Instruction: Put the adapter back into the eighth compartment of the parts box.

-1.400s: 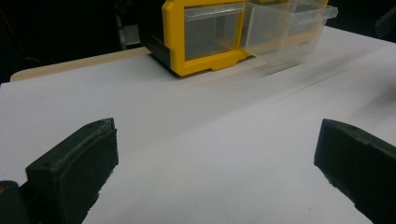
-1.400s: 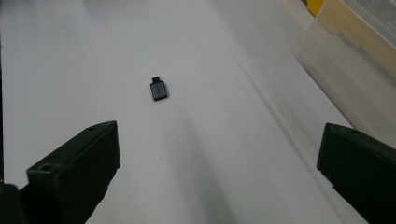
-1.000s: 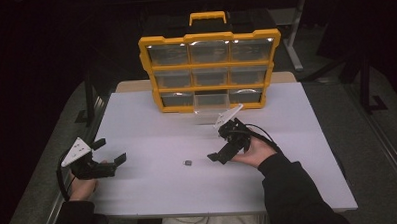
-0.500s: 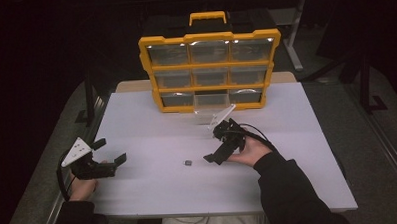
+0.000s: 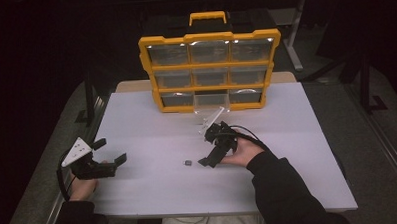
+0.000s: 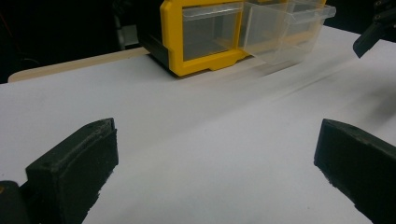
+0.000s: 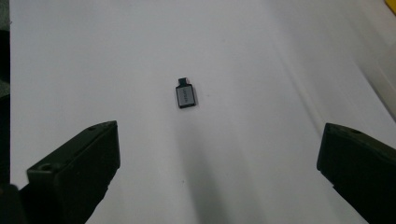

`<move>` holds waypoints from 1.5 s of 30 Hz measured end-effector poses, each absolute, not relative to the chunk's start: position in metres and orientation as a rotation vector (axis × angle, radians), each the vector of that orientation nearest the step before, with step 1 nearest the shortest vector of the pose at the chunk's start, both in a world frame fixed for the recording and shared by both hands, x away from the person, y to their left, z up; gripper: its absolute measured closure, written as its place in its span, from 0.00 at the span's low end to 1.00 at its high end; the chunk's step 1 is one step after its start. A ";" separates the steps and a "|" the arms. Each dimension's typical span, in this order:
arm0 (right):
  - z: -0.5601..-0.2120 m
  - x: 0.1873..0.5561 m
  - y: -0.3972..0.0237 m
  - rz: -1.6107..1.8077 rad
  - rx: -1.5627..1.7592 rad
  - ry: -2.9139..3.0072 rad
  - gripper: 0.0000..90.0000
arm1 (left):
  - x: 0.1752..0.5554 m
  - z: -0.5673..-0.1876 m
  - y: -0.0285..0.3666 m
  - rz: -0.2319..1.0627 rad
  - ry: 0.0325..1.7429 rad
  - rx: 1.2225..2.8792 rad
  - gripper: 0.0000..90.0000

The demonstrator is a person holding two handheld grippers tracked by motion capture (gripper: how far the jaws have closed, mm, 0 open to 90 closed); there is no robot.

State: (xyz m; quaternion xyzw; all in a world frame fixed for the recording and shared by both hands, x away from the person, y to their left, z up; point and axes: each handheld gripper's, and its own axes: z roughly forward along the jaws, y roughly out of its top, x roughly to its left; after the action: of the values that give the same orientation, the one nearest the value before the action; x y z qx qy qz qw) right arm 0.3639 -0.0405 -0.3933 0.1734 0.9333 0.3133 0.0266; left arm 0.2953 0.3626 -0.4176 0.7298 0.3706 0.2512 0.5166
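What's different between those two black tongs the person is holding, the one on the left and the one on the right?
The right tongs point down at a small grey adapter lying on the white table; the left tongs rest far from it, near the table's left edge, aimed toward the yellow drawer box. The left tongs show a pale triangular plate facing the camera; the right one's plate tilts away. Both stand open, holding nothing.

A small adapter [image 5: 187, 163] lies on the table [image 5: 307, 138], before the drawer cabinet [image 5: 210, 71] at its back edge.
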 end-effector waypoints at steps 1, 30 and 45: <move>-0.394 0.364 -0.039 0.959 0.529 2.889 0.00 | 0.295 -0.418 0.363 0.604 0.889 1.753 0.00; -0.410 0.366 -0.009 0.880 0.432 2.956 0.00 | 0.296 -0.418 0.362 0.599 0.887 1.753 0.00; -0.417 0.366 0.005 0.803 0.394 2.983 0.00 | 0.296 -0.418 0.362 0.597 0.883 1.757 0.00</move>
State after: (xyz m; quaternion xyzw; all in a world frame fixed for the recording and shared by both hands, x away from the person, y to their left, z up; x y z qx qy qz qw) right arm 0.3658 0.0045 -0.4167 0.1265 0.9578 0.2578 0.0136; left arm 0.2958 0.3619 -0.4179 0.7319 0.3677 0.2488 0.5169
